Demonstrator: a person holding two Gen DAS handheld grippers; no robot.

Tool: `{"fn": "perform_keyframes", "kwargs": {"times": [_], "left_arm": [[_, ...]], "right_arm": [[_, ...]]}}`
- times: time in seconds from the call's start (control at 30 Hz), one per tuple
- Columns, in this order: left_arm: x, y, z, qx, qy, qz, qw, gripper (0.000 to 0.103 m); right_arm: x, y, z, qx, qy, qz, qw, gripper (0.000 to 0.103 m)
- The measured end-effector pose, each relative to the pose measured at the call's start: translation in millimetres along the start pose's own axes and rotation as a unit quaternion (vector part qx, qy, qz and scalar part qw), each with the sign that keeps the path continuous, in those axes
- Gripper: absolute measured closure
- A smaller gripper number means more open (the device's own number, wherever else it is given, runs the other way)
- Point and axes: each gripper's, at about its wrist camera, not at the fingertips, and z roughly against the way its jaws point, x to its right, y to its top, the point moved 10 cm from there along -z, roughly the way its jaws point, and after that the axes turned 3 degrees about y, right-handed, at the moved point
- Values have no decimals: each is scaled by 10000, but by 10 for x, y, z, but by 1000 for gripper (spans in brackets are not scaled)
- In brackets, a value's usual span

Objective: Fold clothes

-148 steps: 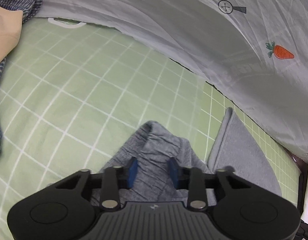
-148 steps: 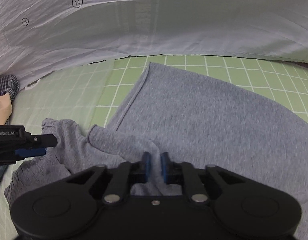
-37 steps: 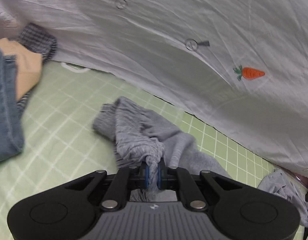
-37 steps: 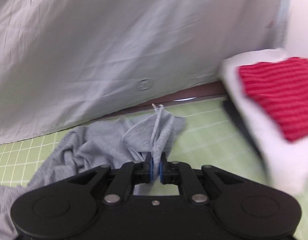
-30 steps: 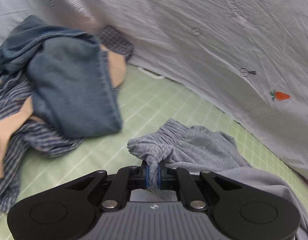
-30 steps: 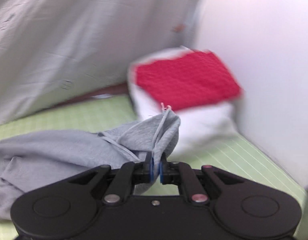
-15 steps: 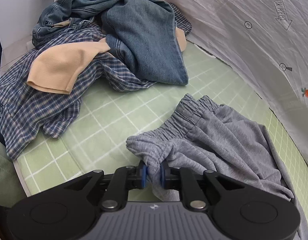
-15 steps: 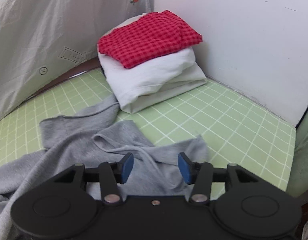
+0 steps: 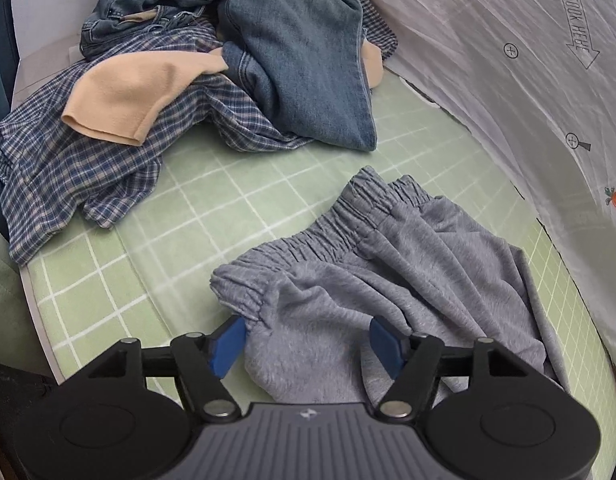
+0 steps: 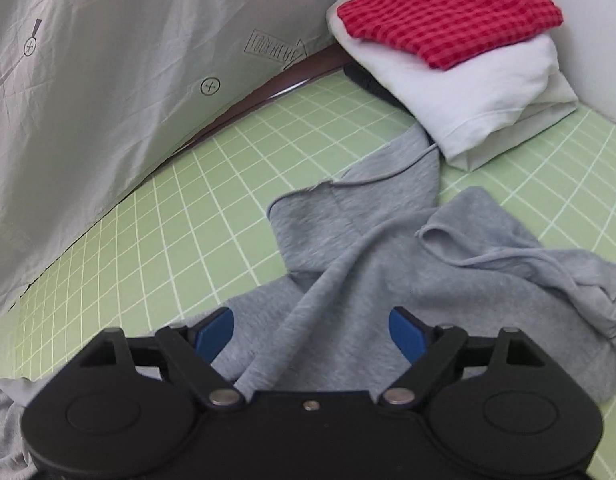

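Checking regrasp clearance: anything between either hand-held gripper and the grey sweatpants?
Nothing visible. The left hand-held gripper is open right over the grey sweatpants near the waistband; the right hand-held gripper is open over the leg end. The clothes pile and folded stack sit apart.

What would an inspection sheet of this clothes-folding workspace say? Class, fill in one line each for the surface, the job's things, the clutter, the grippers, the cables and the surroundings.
Surface: green grid mat, flat, partly covered by clothes.
Job's things: grey sweatpants lying crumpled and unfolded, elastic waistband toward the left gripper, legs spread toward the right gripper.
Clutter: heap of jeans, blue plaid shirt and beige garment; folded stack of red checked cloth on white cloth.
Grippers: left gripper open over the waistband; right gripper open over the legs.
Cables: nothing seen.
Surroundings: grey printed sheet behind; white wall at the right.
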Motion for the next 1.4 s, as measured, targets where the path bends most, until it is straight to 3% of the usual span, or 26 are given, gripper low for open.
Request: {"fn": "perform_keyframes", "kwargs": {"times": [0.1, 0.13, 0.23, 0.47, 0.63, 0.7, 0.77, 0.8, 0.9, 0.97, 1.07, 1.17, 1.27, 1.3, 1.33, 1.4], "left_arm": [[59, -39, -56, -200, -95, 172, 9996, 33], [76, -43, -56, -221, -108, 192, 9995, 33], [155, -23, -49, -184, -167, 128, 9996, 32], [298, -67, -337, -436, -15, 3, 9990, 28], [388, -137, -464, -446, 279, -421, 9977, 30], [371, -151, -470, -362, 429, -490, 9972, 41], [282, -148, -452, -263, 645, -507, 9963, 86], [237, -144, -431, -227, 636, -467, 9966, 93], [135, -125, -286, -102, 292, -279, 9991, 96], [127, -71, -82, 264, -73, -369, 9989, 96], [157, 5, 299, 844, -728, -721, 9911, 96], [47, -76, 436, 651, -790, -932, 9904, 99], [-309, -292, 253, 170, -347, -574, 9976, 95], [-421, -351, 195, 36, -251, -357, 9990, 95], [-503, -391, 159, -49, -248, -111, 9996, 90], [-610, -442, 117, -154, -293, 246, 9991, 73]], "right_arm": [[122, -140, 93, -154, -65, -136, 9998, 87], [162, -187, 124, -205, -87, -182, 9996, 97], [282, -327, 218, -359, -151, -318, 9987, 100], [659, -714, 405, -816, -376, -763, 9930, 100], [739, -710, 448, -713, -397, -946, 9922, 100], [694, -667, 454, -652, -403, -836, 9935, 100], [662, -629, 449, -616, -421, -713, 9947, 100], [653, -617, 446, -599, -440, -649, 9951, 100], [654, -628, 445, -617, -474, -578, 9953, 100], [654, -655, 446, -659, -484, -553, 9951, 100], [641, -701, 463, -725, -470, -497, 9950, 100], [624, -737, 455, -807, -535, -367, 9946, 100], [609, -759, 414, -883, -552, -354, 9939, 95], [598, -760, 405, -886, -556, -345, 9939, 89], [582, -751, 405, -861, -543, -334, 9942, 78], [545, -727, 407, -794, -499, -314, 9951, 60]]}}
